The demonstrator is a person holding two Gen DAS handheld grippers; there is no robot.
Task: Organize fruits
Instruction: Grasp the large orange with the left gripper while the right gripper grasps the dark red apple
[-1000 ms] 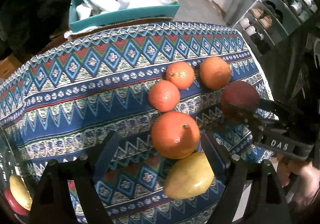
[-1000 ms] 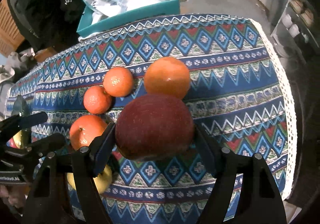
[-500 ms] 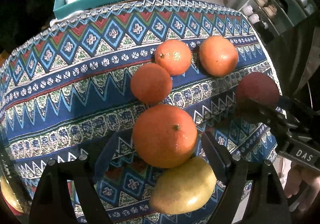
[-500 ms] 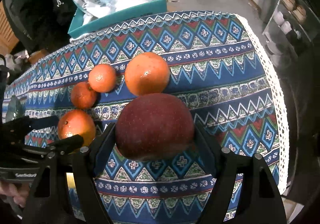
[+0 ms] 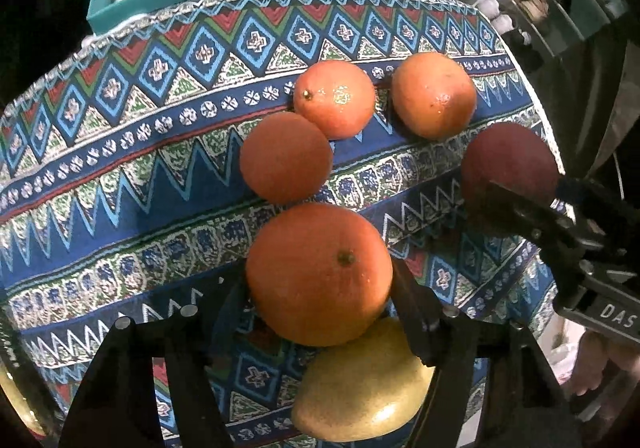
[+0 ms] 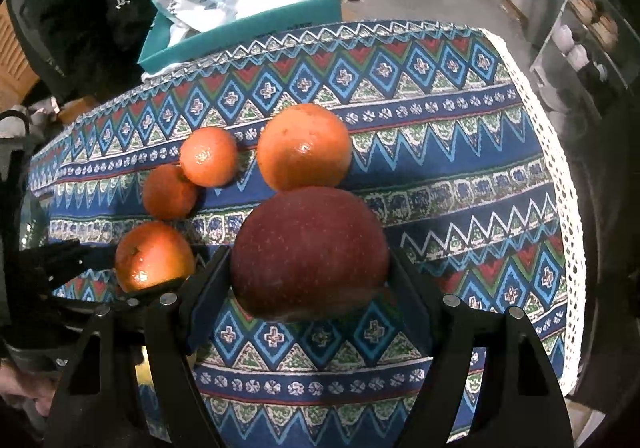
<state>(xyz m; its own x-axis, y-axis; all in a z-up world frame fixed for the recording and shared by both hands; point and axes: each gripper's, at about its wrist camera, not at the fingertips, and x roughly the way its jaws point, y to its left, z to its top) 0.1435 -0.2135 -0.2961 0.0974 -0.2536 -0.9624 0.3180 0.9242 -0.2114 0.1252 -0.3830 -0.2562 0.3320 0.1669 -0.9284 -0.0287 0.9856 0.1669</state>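
Observation:
My left gripper (image 5: 318,288) has closed in on a large orange (image 5: 319,274), its jaws touching both sides. A yellow pear (image 5: 360,388) lies just below it. My right gripper (image 6: 310,268) is shut on a dark red apple (image 6: 310,252), held just above the cloth; it also shows in the left wrist view (image 5: 508,164). Three more oranges lie on the patterned tablecloth (image 6: 460,152): two small ones (image 6: 208,156) (image 6: 168,192) and a bigger one (image 6: 304,146).
A teal box (image 6: 256,28) with white bags stands behind the table. The table's right edge with lace trim (image 6: 568,208) drops off near shelving (image 6: 588,28). A glass bowl rim (image 5: 16,388) shows at the lower left.
The left gripper moved forward and closed around the large orange. The right gripper shifted slightly with the apple still in it.

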